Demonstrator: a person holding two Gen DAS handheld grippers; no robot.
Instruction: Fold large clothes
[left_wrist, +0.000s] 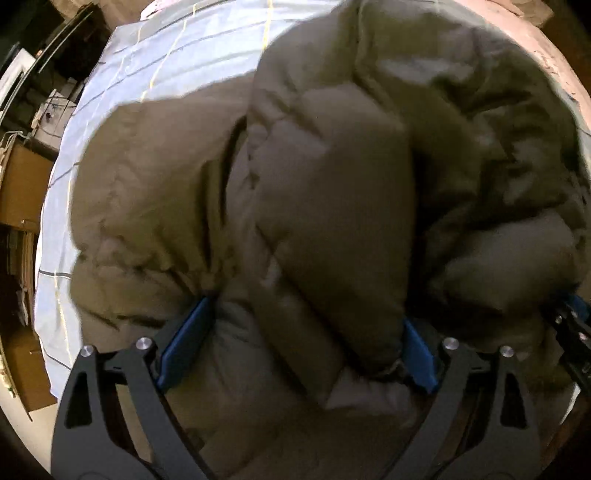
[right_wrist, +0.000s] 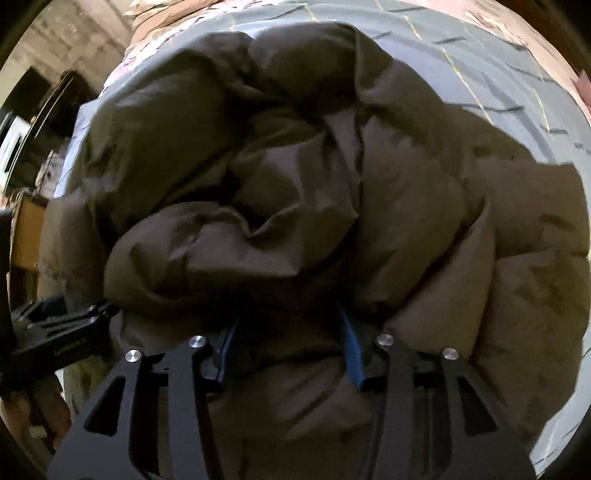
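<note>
A bulky olive-brown puffer jacket lies bunched on a bed with a pale blue checked sheet. My left gripper has its blue pads spread wide with a thick fold of the jacket between them. The jacket also fills the right wrist view. My right gripper has its blue pads around another thick fold at the jacket's near edge. The fingertips of both are buried in fabric. The right gripper shows at the right edge of the left wrist view, and the left gripper at the left edge of the right wrist view.
The blue sheet extends beyond the jacket. A pinkish patterned cover lies at the bed's far side. Brown cardboard boxes and dark furniture stand to the left of the bed.
</note>
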